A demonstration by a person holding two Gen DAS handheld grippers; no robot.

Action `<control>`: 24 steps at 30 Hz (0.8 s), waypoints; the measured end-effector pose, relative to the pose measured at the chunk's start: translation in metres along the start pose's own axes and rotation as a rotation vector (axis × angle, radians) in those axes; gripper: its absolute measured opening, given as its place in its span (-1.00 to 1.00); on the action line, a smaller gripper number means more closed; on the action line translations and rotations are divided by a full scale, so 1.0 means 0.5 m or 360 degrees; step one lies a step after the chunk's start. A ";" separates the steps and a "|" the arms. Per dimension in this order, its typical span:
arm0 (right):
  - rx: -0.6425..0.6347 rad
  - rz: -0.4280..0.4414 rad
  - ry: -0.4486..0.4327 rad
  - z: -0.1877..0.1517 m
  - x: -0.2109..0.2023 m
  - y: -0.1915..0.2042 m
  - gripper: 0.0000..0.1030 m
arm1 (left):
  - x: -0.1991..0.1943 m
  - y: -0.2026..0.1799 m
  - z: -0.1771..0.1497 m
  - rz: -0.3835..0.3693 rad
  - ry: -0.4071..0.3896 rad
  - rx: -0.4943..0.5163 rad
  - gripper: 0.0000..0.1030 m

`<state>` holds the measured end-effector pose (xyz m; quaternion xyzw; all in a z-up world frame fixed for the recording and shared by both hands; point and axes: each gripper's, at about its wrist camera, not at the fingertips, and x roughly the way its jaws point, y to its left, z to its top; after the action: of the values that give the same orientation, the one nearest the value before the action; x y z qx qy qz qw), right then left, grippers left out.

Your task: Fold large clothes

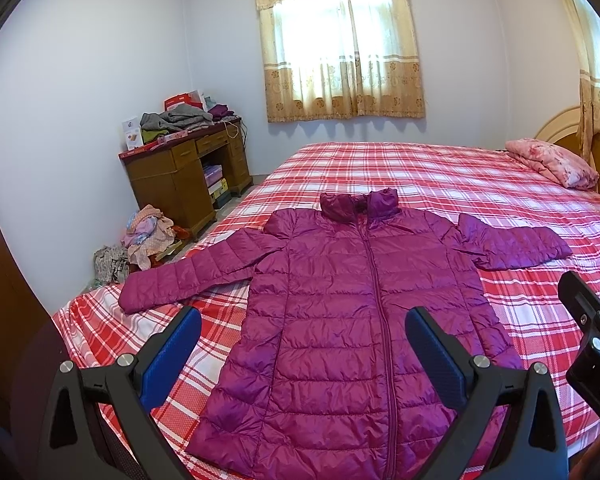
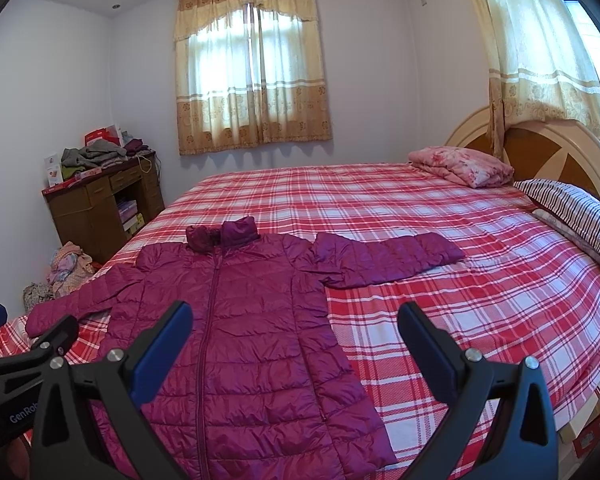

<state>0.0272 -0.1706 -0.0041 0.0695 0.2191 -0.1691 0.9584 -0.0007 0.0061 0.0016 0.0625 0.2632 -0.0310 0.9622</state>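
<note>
Jacket (image 1: 340, 320) first: a magenta quilted puffer jacket lies flat and face up on the bed (image 1: 520, 312), zipped to the collar, its sleeves spread to either side. It lies straight ahead of the left gripper (image 1: 302, 342), whose blue-padded fingers (image 1: 172, 356) stand wide apart above the jacket's lower body, holding nothing. The right gripper (image 2: 294, 340) is likewise spread open and empty; the jacket lies ahead of it and to its left, its near hem edge below the left finger, while bare red-and-white plaid sheet fills the space ahead of its right finger. The right sleeve (image 2: 388, 260) stretches out beyond that gripper, toward a striped pillow (image 2: 572, 216) and a folded pink quilt (image 2: 460, 166) far ahead to the right near the headboard (image 2: 540, 144). Far ahead to the left of both grippers stands a wooden table (image 1: 180, 176) piled with clothes, more clothes heaped on the floor beside it. A curtained window (image 1: 342, 40) fills the far wall.
</note>
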 end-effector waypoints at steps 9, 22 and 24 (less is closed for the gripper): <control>0.0005 -0.0001 0.0001 0.001 0.001 0.002 1.00 | 0.000 0.000 0.000 -0.0003 0.0001 -0.0001 0.98; 0.0011 0.0003 0.0004 0.006 -0.004 0.013 1.00 | 0.000 0.001 -0.001 -0.0004 0.0002 0.0000 0.98; 0.0012 0.0002 0.0004 0.006 -0.004 0.015 1.00 | -0.001 0.000 -0.001 -0.0005 0.0001 0.0000 0.98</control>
<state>0.0293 -0.1635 -0.0003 0.0733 0.2196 -0.1692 0.9580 -0.0012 0.0064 0.0014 0.0620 0.2636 -0.0324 0.9621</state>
